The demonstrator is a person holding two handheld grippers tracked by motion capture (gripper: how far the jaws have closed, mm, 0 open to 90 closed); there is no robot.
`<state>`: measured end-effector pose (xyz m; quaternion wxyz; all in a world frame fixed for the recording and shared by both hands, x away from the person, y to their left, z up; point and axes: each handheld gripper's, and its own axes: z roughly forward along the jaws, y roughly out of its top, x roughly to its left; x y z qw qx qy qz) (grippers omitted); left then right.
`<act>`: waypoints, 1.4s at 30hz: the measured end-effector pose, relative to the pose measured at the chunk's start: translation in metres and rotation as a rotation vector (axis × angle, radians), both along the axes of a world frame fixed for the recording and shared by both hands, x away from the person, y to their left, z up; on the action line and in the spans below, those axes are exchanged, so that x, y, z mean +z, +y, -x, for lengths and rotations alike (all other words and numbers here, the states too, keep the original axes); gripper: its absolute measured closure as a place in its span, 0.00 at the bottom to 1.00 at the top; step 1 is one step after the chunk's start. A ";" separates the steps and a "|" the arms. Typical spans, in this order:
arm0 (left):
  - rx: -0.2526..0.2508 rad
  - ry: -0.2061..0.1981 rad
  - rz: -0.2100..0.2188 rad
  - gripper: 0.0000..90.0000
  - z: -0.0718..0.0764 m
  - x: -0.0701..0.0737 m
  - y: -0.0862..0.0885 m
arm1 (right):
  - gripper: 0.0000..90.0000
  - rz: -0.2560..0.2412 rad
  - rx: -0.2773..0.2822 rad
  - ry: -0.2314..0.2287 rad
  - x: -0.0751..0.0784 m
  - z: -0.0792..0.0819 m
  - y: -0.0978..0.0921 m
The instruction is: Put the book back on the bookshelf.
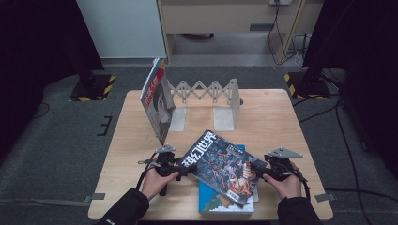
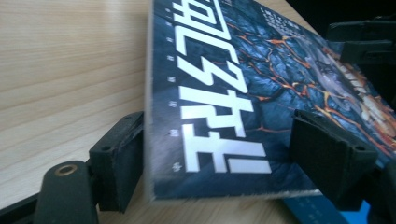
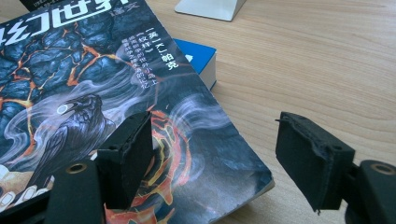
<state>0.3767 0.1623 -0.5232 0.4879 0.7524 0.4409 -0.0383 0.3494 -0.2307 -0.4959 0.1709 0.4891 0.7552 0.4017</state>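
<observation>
A magazine point(image 1: 157, 101) stands upright, leaning against the grey accordion book rack point(image 1: 206, 96) at the back of the wooden desk point(image 1: 272, 117). Yellow-black striped stand bases point(image 1: 96, 86) sit on the floor.

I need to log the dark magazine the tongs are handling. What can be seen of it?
The dark magazine has a glossy cover: a blue-black cracked pattern with orange veins, large white characters, a raven. It lies askew on a blue book, near the table's front edge. The left tongs straddle its spine edge, jaws open; the right tongs stand open at its opposite corner.
</observation>
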 end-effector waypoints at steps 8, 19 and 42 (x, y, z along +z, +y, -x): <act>-0.005 0.024 0.012 0.25 -0.003 0.000 -0.001 | 0.31 -0.015 -0.002 0.007 -0.001 0.000 -0.001; -0.013 0.086 0.038 0.50 0.003 0.022 0.011 | 0.31 -0.009 -0.009 0.003 -0.003 0.000 -0.002; -0.032 0.122 0.027 0.38 0.000 0.006 0.005 | 0.30 -0.014 -0.007 -0.005 -0.003 -0.001 -0.002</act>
